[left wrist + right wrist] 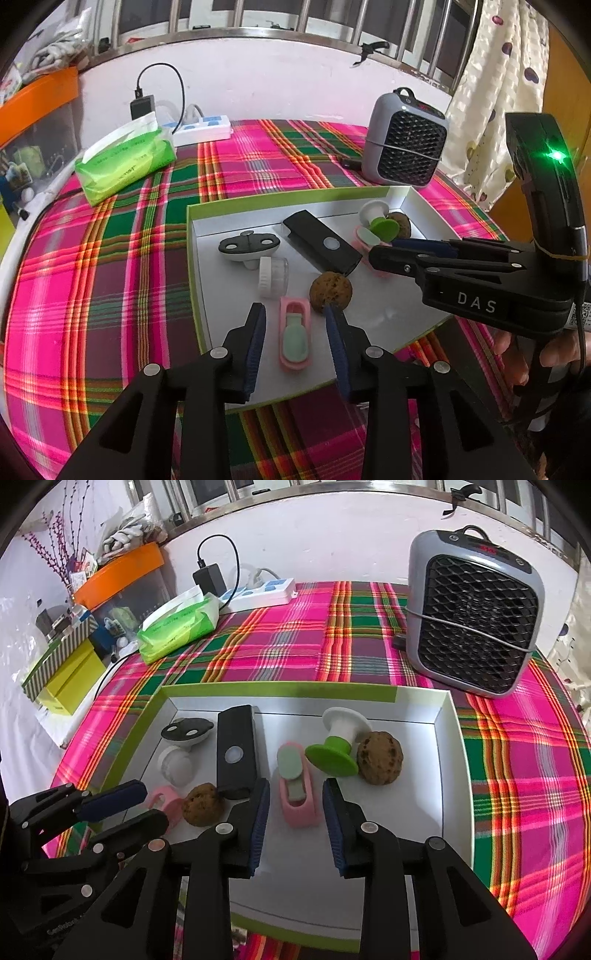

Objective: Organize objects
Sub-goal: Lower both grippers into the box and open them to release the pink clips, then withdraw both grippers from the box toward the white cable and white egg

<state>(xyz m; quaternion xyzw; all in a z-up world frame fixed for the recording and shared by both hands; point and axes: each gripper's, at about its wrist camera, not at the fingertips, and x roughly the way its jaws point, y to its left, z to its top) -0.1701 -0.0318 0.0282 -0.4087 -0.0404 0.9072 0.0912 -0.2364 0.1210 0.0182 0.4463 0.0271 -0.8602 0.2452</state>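
A white box lid with a green rim (192, 236) (452, 738) lies on the plaid table. It holds a black bar (320, 242) (236, 751), a grey oval piece (248, 245) (187, 731), a clear cap (273, 276) (177, 766), two brown balls (330, 291) (380, 762) (203, 805), a green-and-white spool (380, 221) (338, 744) and two pink clips (294, 338) (297, 792). My left gripper (295, 321) (129, 808) is open around one pink clip. My right gripper (295, 799) (384, 251) is open around the other.
A grey fan heater (404, 147) (476, 622) stands at the back right. A green tissue pack (125, 162) (177, 627) and a white power strip (201, 129) (262, 592) lie at the back left. Boxes (70, 675) sit off the left edge.
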